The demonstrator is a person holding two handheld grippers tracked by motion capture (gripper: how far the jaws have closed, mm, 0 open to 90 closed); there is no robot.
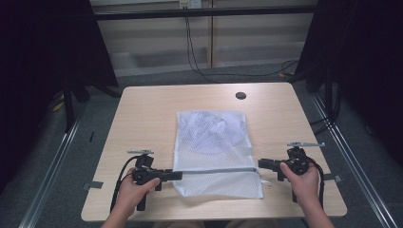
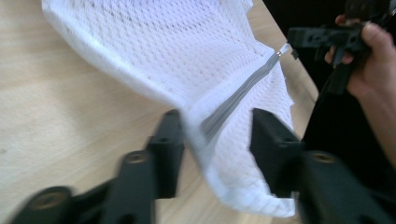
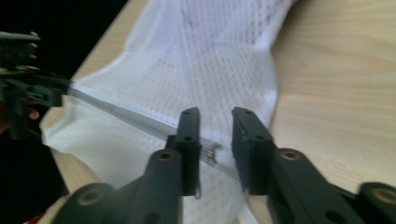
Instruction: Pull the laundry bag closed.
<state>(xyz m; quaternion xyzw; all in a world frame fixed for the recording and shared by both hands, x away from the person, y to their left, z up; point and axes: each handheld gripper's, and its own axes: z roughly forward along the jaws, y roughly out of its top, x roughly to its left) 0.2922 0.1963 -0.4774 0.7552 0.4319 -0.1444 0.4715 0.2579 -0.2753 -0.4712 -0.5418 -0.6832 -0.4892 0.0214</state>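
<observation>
Bag: I see the white mesh laundry bag (image 1: 216, 147) lying mid-table (image 1: 142, 109), its grey zipper (image 1: 214, 170) running across near me.
Left gripper (image 2: 215, 135): jaws apart, straddling the bag's zipper end.
Right gripper (image 3: 215, 133): jaws apart around the zipper pull (image 3: 211, 154).

One white mesh bag (image 1: 216, 152) with one grey zip (image 1: 216, 170), two black tools, left tool (image 1: 177, 175) and right tool (image 1: 262, 164), one bench (image 1: 142, 118), one round hole (image 1: 241, 95).
</observation>
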